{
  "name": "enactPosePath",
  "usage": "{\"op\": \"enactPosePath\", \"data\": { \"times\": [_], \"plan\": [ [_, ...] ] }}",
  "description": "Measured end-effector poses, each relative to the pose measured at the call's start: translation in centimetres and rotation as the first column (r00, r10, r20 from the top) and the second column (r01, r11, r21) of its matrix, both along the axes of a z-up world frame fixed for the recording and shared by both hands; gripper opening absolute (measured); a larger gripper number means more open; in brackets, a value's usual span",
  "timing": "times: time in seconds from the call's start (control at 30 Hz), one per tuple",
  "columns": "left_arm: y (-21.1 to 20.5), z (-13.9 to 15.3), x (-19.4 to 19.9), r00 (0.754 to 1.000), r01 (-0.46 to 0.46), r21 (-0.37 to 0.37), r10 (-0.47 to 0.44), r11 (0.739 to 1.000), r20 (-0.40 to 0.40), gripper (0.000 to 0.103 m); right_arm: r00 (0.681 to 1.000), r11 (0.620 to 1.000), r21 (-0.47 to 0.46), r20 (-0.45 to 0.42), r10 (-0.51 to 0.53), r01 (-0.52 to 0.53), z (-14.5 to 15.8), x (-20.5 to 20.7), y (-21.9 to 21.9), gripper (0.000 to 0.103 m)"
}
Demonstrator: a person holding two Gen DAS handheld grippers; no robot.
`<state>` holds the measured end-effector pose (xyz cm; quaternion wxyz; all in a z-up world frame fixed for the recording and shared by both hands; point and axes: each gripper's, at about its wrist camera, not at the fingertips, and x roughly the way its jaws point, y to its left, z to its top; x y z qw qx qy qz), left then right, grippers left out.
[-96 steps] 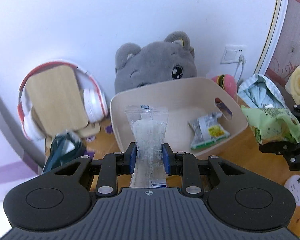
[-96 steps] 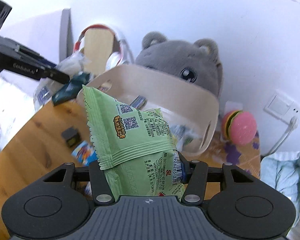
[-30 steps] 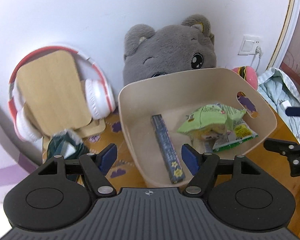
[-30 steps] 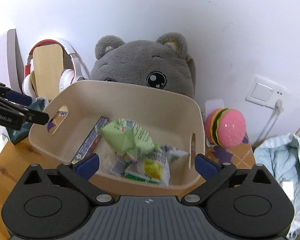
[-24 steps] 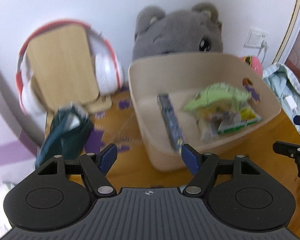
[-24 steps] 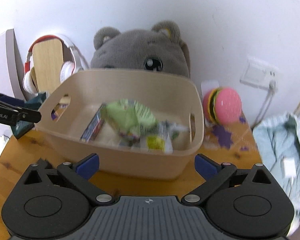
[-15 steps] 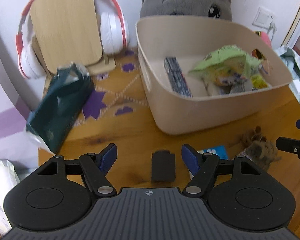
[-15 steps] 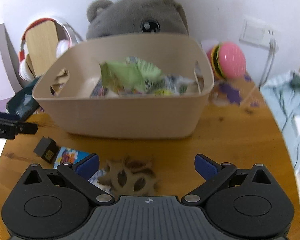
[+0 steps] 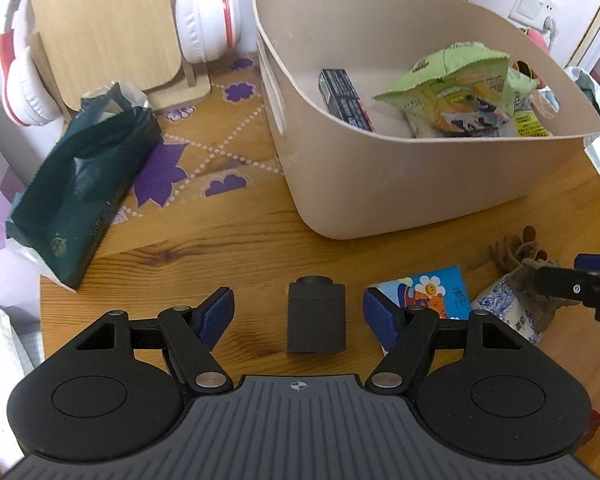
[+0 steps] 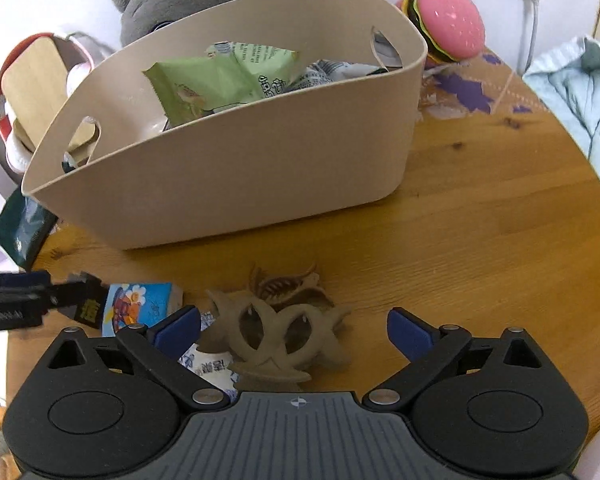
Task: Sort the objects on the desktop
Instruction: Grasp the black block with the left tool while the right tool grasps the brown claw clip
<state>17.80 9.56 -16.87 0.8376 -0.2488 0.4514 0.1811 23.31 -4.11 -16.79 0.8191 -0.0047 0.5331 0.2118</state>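
Your left tool [image 9: 296,312] gapes wide and empty around the small black box [image 9: 316,318] before the bin [image 9: 420,184]; it looks light and stiff, so pinch its flat sides.

The left gripper [image 9: 298,312] hangs wide over a small black block [image 9: 316,318] (untouched between its fingers [image 9: 216,314]) on the desk [image 9: 240,240], near the beige bin [image 9: 400,184].
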Motion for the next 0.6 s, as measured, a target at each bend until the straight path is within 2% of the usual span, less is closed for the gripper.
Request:
{"op": "enactPosePath", "data": {
  "times": [0.13, 0.27, 0.43, 0.6],
  "plan": [
    [0.1, -0.8, 0.6, 1.0, 0.004, -0.017, -0.005, 1.0, -0.009, 0.073, 0.999, 1.0, 0.012, -0.043, -0.023, 0.024, -0.8, 0.6, 0.0, 0.095],
    [0.2, -1.5, 1.1, 1.0, 0.007, -0.03, -0.008, 1.0, -0.022, 0.073, 0.995, 0.998, 0.035, -0.089, -0.055, 0.058, -1.6, 1.1, -0.3, 0.092],
    [-0.1, -2.0, 1.5, 0.999, 0.025, -0.024, -0.025, 0.999, -0.035, 0.073, 0.993, 0.997, 0.039, -0.105, -0.059, 0.064, -2.0, 1.0, -0.1, 0.092],
    [0.3, -1.9, 1.6, 0.999, 0.031, -0.012, -0.031, 0.999, -0.034, 0.072, 0.995, 0.999, 0.04, -0.096, -0.019, 0.023, -1.9, 0.9, 0.3, 0.08]
  ]
}}
